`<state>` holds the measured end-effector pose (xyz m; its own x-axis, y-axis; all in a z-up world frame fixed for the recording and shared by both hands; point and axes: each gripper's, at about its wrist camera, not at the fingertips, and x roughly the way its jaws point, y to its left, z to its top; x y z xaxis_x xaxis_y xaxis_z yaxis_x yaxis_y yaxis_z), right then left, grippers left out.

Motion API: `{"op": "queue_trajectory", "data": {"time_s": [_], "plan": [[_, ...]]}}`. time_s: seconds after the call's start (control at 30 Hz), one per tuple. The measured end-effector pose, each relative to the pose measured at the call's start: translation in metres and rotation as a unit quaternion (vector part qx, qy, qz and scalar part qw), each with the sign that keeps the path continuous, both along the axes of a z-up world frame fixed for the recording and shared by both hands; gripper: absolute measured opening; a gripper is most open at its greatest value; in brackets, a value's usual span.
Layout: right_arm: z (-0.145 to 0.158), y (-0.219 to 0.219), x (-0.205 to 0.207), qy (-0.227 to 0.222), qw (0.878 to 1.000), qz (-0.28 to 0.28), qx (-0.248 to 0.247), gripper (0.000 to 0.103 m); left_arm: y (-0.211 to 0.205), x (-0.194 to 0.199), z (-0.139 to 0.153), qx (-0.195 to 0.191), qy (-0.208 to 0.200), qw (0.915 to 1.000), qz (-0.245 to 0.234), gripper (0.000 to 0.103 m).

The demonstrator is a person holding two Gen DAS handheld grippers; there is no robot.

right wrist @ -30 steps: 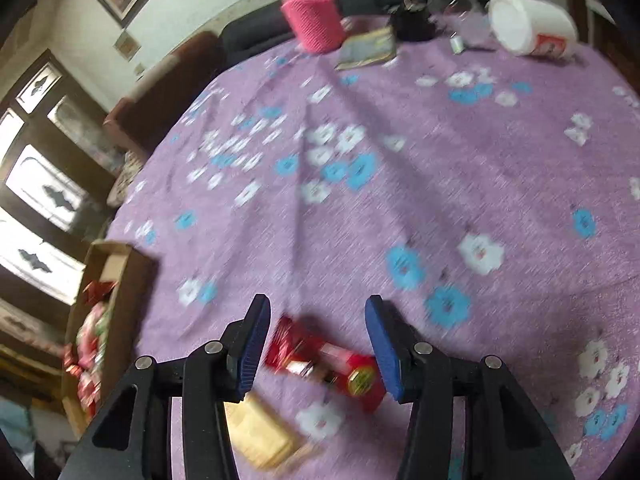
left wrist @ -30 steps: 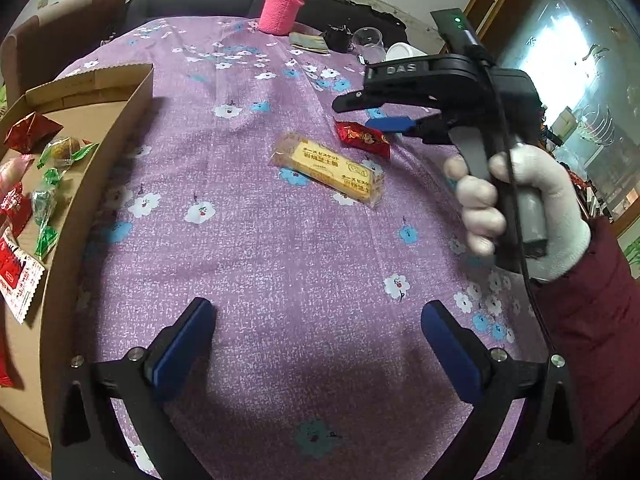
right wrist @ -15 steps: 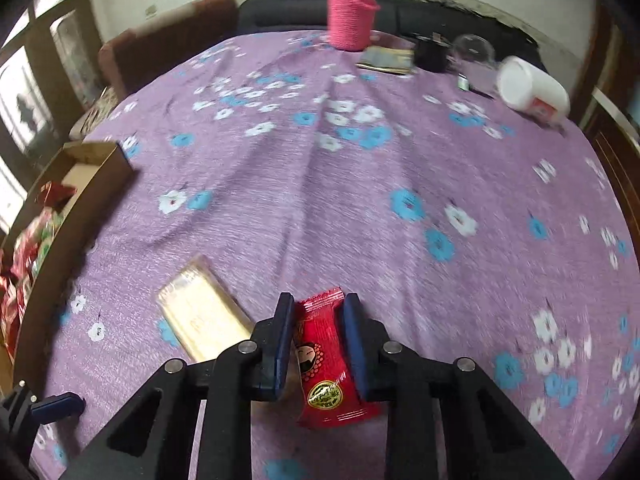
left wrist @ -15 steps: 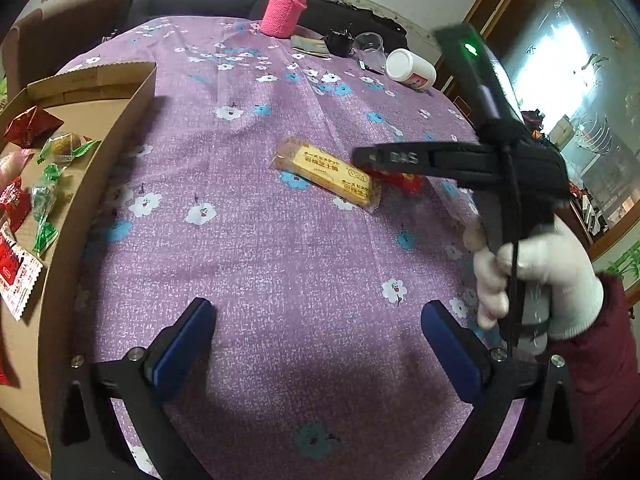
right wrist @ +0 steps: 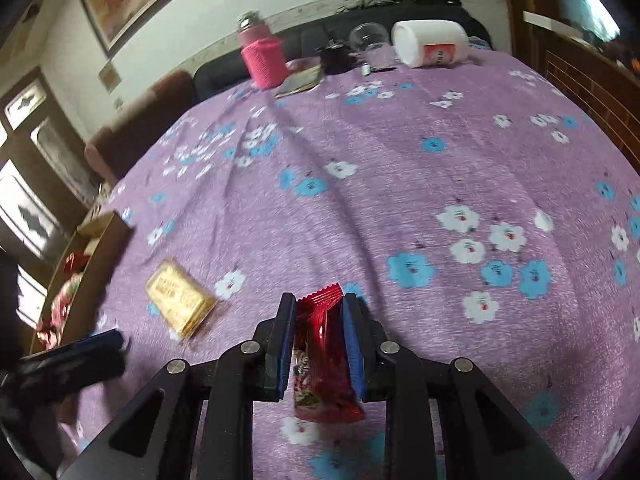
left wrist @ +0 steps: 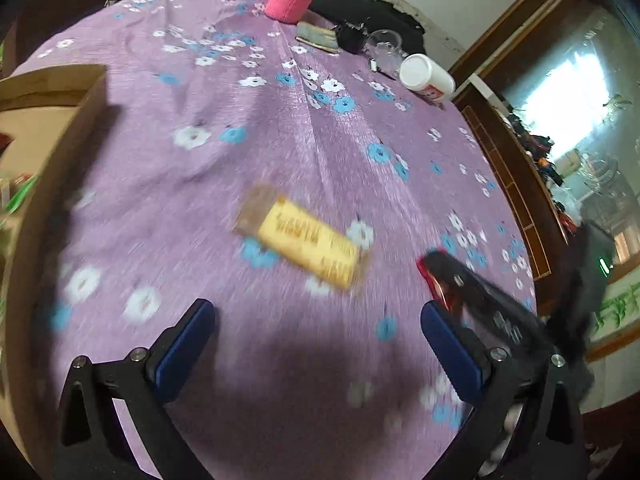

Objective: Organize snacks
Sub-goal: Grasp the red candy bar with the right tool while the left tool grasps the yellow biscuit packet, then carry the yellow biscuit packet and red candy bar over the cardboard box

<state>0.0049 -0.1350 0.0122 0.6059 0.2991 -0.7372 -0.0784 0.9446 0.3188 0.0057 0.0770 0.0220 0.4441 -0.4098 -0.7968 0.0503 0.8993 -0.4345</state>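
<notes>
A cardboard box (right wrist: pixel 100 240) of wrapped snacks sat at the bench's left edge. Right of the box, the left gripper (left wrist: pixel 316 332) hovered with jaws spread, nothing between them. Farther right of the box lay a yellow snack bar (right wrist: pixel 178 300), then the right gripper (right wrist: pixel 318 340), its jaws pinching a red snack packet (right wrist: pixel 320 344).

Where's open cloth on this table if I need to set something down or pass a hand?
Free: the wide middle of the tablecloth, between the yellow snack bar and the far clutter. Crowded: the far edge, with the pink bottle, clear cup and white jar, and the cardboard box at the left.
</notes>
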Motion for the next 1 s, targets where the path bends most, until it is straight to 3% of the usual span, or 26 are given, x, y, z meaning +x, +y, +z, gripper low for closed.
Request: {"op": "queue_trajectory", "data": {"time_s": [0.2,0.3,0.33,0.37,0.6,0.7,0.77,0.83,0.93,1.0], "plan": [[-0.002,-0.012,0.002,0.005,0.999,-0.014,0.037,0.026,-0.028,0.034,-0.001,0.082,-0.018,0.9965,0.005,0.096],[0.001,-0.013,-0.001,0.001,0.999,-0.011,0.039,0.04,-0.043,0.033,-0.001,0.138,-0.048,0.9889,-0.024,0.061],[0.003,-0.014,-0.003,-0.004,0.999,-0.011,0.042,0.043,-0.045,0.032,-0.001,0.144,-0.056,0.9874,-0.034,0.046],[0.005,-0.015,-0.005,-0.009,0.999,-0.013,0.045,0.048,-0.044,0.029,-0.001,0.128,-0.059,0.9889,-0.047,0.038],[0.01,-0.029,-0.008,-0.024,0.997,-0.037,0.063,0.052,-0.041,0.026,-0.002,0.118,-0.061,0.9899,-0.05,0.039],[0.008,-0.033,-0.007,-0.018,0.997,-0.042,0.061,0.052,-0.044,0.031,-0.001,0.118,-0.059,0.99,-0.05,0.05],[0.009,-0.031,-0.009,-0.015,0.998,-0.042,0.052,0.052,-0.054,0.038,-0.002,0.137,-0.054,0.9879,-0.05,0.067],[0.011,-0.026,-0.012,-0.016,0.998,-0.037,0.037,0.052,-0.065,0.043,-0.004,0.16,-0.055,0.9839,-0.058,0.074],[0.009,-0.011,-0.015,-0.009,1.0,-0.022,-0.002,0.052,-0.076,0.043,-0.007,0.196,-0.066,0.976,-0.067,0.07],[0.004,-0.001,-0.017,-0.001,1.0,-0.013,-0.027,0.052,-0.075,0.039,-0.007,0.2,-0.081,0.9737,-0.072,0.048]]}}
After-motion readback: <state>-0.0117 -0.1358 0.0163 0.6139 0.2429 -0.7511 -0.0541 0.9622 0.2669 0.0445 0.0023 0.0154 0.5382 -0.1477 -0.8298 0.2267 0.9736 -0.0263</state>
